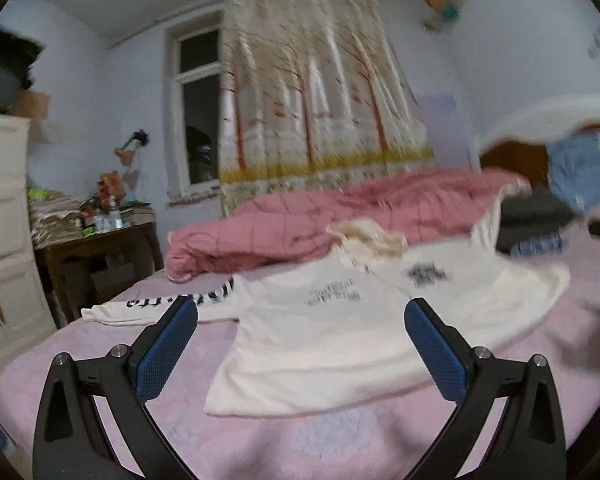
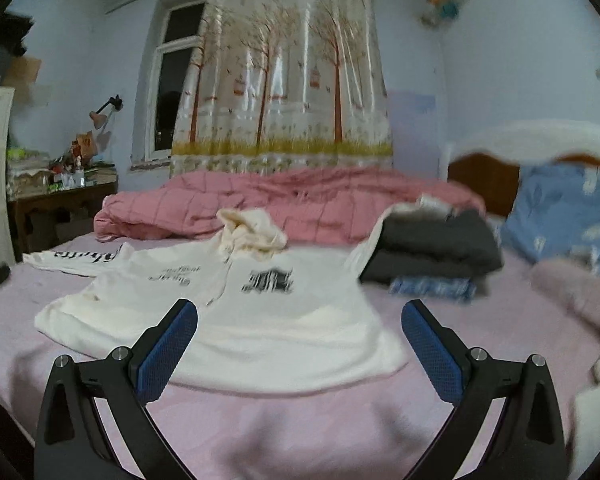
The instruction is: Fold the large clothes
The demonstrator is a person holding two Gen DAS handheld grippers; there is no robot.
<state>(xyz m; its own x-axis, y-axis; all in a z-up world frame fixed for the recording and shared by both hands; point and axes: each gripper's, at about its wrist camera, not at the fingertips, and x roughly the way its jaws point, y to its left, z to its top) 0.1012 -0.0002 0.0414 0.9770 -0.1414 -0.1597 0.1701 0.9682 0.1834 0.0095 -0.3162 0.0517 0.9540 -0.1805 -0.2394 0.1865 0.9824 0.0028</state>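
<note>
Item: cream hoodie [image 2: 236,320] flat on pink bed [image 2: 300,432], hood at 12 o'clock; L gripper [image 1: 300,344] & R gripper [image 2: 300,344] both released, empty—risk: sleeve bunching w/ uneven grab.

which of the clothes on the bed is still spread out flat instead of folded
The white hoodie with black print, lying open on the pink sheet nearest the grippers. The dark grey garment and the blue patterned one under it sit folded in a stack further back.

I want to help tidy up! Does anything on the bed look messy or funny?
Yes. The white hoodie lies crooked on the pink sheet, one sleeve stretched far sideways and its hood bunched up. Behind it the pink quilt sits in a rumpled heap.
</note>
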